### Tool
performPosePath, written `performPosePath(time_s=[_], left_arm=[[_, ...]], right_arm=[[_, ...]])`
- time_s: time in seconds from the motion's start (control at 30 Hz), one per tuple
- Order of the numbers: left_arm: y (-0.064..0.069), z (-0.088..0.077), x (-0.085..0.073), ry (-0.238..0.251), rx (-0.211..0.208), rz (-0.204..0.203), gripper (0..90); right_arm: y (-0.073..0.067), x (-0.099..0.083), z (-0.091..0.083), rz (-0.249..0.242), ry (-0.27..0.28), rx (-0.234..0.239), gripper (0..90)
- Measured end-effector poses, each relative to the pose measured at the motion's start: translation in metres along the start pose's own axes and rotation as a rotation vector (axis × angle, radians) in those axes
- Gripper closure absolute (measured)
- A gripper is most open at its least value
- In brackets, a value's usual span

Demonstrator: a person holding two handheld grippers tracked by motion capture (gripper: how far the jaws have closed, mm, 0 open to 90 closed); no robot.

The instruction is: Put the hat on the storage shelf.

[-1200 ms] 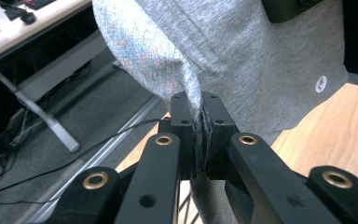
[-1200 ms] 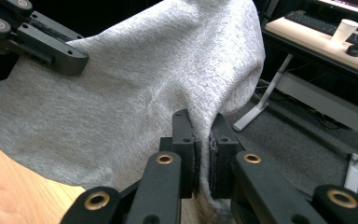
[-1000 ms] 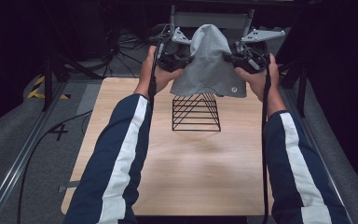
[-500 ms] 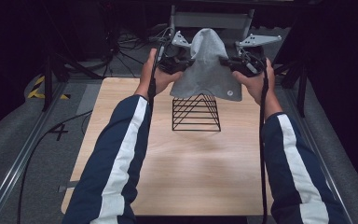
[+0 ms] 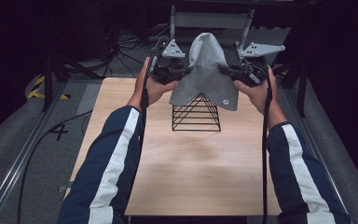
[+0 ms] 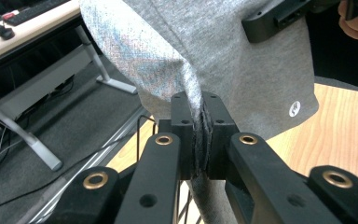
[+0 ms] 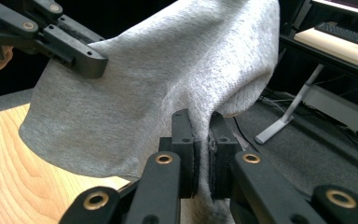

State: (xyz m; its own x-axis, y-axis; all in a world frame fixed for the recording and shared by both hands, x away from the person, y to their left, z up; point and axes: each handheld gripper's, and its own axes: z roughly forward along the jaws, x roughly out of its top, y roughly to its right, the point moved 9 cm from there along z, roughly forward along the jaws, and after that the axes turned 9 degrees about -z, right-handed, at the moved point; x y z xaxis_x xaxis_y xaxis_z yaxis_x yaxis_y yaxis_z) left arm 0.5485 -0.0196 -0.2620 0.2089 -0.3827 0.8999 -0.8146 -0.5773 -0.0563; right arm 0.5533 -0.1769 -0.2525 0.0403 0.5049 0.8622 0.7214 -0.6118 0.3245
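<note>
A grey cloth (image 5: 206, 74) with a small white round label hangs between my two grippers above a black wire rack (image 5: 196, 113) shaped like a triangle. My left gripper (image 5: 179, 73) is shut on the cloth's left edge; in the left gripper view the fabric (image 6: 223, 60) is pinched between the pads (image 6: 200, 135). On the other side my right gripper (image 5: 224, 71) is shut on the right edge, and the right gripper view has the cloth (image 7: 168, 79) squeezed between its pads (image 7: 201, 156). The cloth's lower edge drapes over the rack's top.
The rack stands at the far middle of a light wooden table (image 5: 186, 172). Behind the table are grey metal frame legs (image 5: 209, 21), cables on the dark floor and a rail (image 5: 23, 158) along the left side. A desk with a keyboard (image 7: 349, 32) stands farther off.
Both hands have sunk a little with the cloth, bringing its lower edge down onto the top of the wire rack. Both grips are unchanged.
</note>
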Motion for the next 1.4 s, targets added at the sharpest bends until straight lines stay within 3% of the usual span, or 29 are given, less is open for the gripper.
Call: performPosePath(time_s=[0.23,0.67,1.03,1.4], left_arm=[[0.008,-0.006,-0.005,0.008,-0.023,0.011,85.3],[0.004,0.013,-0.041,-0.063,0.002,0.009,85.0],[0.007,0.032,-0.092,-0.120,-0.011,-0.039,85.0],[0.010,0.047,-0.132,-0.189,-0.014,-0.060,84.9]], right_arm=[[-0.005,0.002,-0.009,-0.005,0.019,0.011,84.4],[-0.017,-0.030,0.004,-0.004,-0.036,0.035,84.3],[-0.039,-0.081,0.025,0.023,-0.107,0.087,84.2],[-0.050,-0.113,0.037,0.040,-0.167,0.098,84.2]])
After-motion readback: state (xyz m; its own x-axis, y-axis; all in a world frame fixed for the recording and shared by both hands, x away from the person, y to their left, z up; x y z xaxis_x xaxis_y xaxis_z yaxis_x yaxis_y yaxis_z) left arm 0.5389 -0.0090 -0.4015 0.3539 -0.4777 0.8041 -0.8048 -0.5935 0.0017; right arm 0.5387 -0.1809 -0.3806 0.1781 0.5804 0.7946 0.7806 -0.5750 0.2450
